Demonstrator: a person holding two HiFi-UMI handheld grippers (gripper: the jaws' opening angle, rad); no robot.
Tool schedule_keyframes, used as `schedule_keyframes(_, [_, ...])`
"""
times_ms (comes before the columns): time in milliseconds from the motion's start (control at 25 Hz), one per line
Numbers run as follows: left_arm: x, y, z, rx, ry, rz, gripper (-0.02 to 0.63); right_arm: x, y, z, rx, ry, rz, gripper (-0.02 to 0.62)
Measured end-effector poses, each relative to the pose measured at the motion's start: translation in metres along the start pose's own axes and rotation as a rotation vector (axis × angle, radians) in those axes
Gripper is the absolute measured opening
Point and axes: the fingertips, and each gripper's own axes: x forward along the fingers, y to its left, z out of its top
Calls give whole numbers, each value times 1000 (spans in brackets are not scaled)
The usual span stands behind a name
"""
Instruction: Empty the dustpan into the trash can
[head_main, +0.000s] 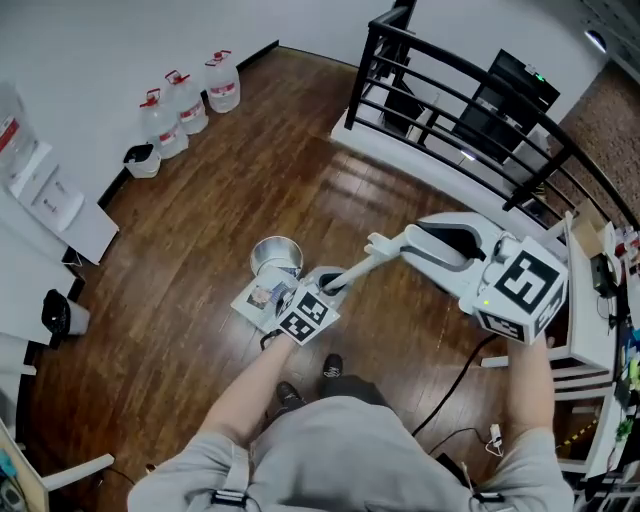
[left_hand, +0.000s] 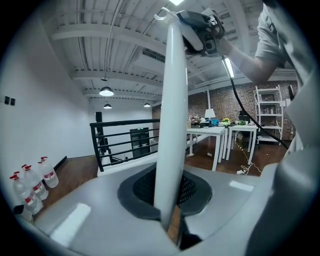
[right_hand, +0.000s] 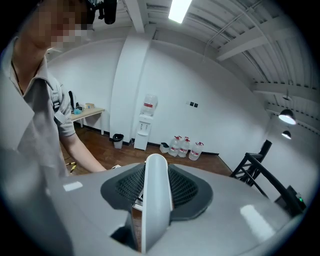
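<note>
A warm brown plank floor (head_main: 200, 250) with a soft sheen fills most of the head view. A black metal railing (head_main: 450, 120) of straight bars runs along its far edge. Two white tables (left_hand: 215, 132) stand beyond the railing in the left gripper view.

There is one white plastic dustpan (head_main: 258, 298). Its flat pan hangs low, just beside the trash can in the head view, with a scrap of printed paper on it. I cannot tell whether pan and can touch. The pan's long, smooth, round-ended handle (left_hand: 170, 110) rises between the two grippers.

The right gripper (head_main: 380, 243) is smooth grey-white plastic and carries one cube with black-and-white square markers. Its jaws are clamped on the rounded top end of the handle. The left gripper (head_main: 330, 288) carries a second such cube, and its jaws are pressed closed on the handle lower down, near the pan.

The single trash can (head_main: 277, 255) is a round, shiny metal cylinder that stands open on the floor. Three clear plastic water jugs (head_main: 185, 100) with red caps stand in a row by the white wall. One small black-and-white bin (head_main: 142, 160) sits beside them.
</note>
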Motion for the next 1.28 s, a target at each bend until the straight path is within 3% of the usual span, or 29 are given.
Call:
schedule_keyframes(160, [27,18,3,31,33,-24,15,3,-38,-13,29,-43,-43,140])
schedule_keyframes(400, [68,40,8,39,61,-43,6,-3,-94,-21,88,-205,-66,130])
schedule_keyframes(600, [101,53,27,28,58,-52,5,-18,-132,-24,162,-322,-40,134])
schedule_keyframes(920, [111,82,6,-58,63,-109,3,27,-152,-11,187,-369,-15,170])
schedule_keyframes(1120, [108,118,49,-109,-70,-125,3,50,-170,4,164,-364,-46,155])
schedule_keyframes(1280, [106,135,59,-120,-70,-168,3,70,-182,8,192,-353,-58,147])
